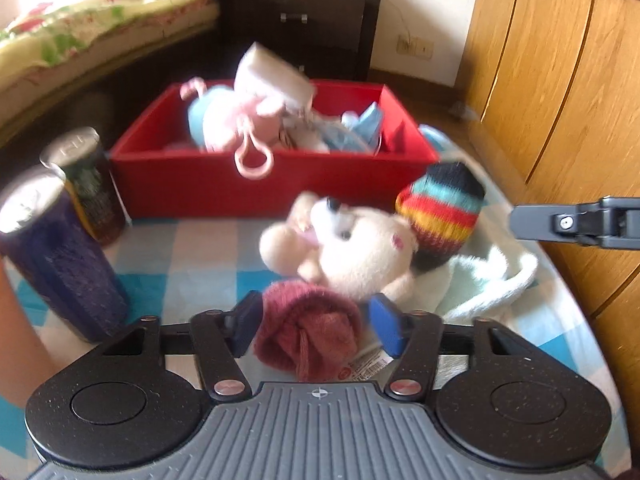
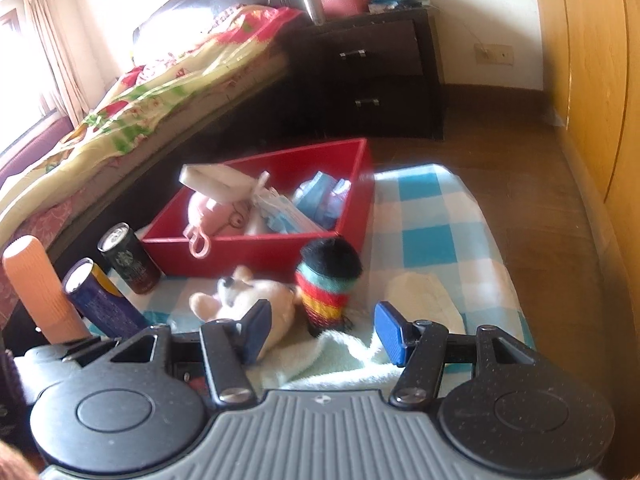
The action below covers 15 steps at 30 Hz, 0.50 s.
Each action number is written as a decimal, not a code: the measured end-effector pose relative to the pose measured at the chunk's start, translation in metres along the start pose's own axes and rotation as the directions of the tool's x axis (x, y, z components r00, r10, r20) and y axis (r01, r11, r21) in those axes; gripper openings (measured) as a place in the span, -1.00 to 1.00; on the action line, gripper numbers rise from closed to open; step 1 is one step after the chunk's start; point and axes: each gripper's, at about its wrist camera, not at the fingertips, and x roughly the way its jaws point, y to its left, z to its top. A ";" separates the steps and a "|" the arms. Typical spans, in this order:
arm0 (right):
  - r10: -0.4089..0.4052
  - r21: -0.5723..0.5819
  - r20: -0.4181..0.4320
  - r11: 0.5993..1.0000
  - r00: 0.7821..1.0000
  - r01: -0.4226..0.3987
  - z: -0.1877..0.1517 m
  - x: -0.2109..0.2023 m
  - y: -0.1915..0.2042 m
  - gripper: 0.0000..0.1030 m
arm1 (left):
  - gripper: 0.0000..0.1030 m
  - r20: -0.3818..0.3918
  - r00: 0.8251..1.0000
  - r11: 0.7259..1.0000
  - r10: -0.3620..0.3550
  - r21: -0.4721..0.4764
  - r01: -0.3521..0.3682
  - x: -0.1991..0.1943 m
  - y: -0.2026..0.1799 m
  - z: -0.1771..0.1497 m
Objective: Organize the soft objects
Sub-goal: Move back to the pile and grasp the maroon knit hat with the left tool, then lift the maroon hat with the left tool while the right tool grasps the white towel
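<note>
**Soft-item sort: partly done, box part-filled**

Nearest: left gripper (image 1: 316,326), jaws spread around a maroon knit (image 1: 308,338), not visibly pinching it. Right gripper (image 2: 322,332) gapes, holding nothing, above a pale towel (image 2: 344,360). Loose on the checked cloth (image 2: 432,216): cream plush (image 1: 352,252), touching a striped knit (image 1: 440,212). Left side: two cans (image 1: 60,256), hard goods, likely to stay. Farther: red box (image 1: 260,184), holding a pink plush (image 1: 236,120), a white block (image 1: 272,72) and blue masks (image 2: 316,200). Judged remaining: four soft items.
</note>
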 end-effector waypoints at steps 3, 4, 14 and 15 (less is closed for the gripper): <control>-0.018 0.006 -0.037 1.000 0.999 0.018 0.001 0.010 -0.009 -0.32 | -0.33 -0.007 1.000 1.000 0.008 -0.015 -0.008 0.002 0.005 -0.004; -0.023 0.005 -0.044 1.000 0.999 0.023 0.001 0.013 -0.010 -0.32 | -0.43 -0.009 1.000 1.000 0.003 -0.021 -0.004 0.000 0.007 -0.003; -0.009 -0.066 -0.168 0.998 0.986 -0.003 -0.021 0.044 0.006 -0.06 | -0.69 0.013 0.998 0.995 -0.054 -0.086 0.055 -0.033 0.024 0.006; -0.004 -0.066 -0.176 0.998 0.984 -0.008 -0.024 0.047 0.009 -0.06 | -0.69 0.017 0.998 0.994 -0.062 -0.088 0.064 -0.036 0.024 0.007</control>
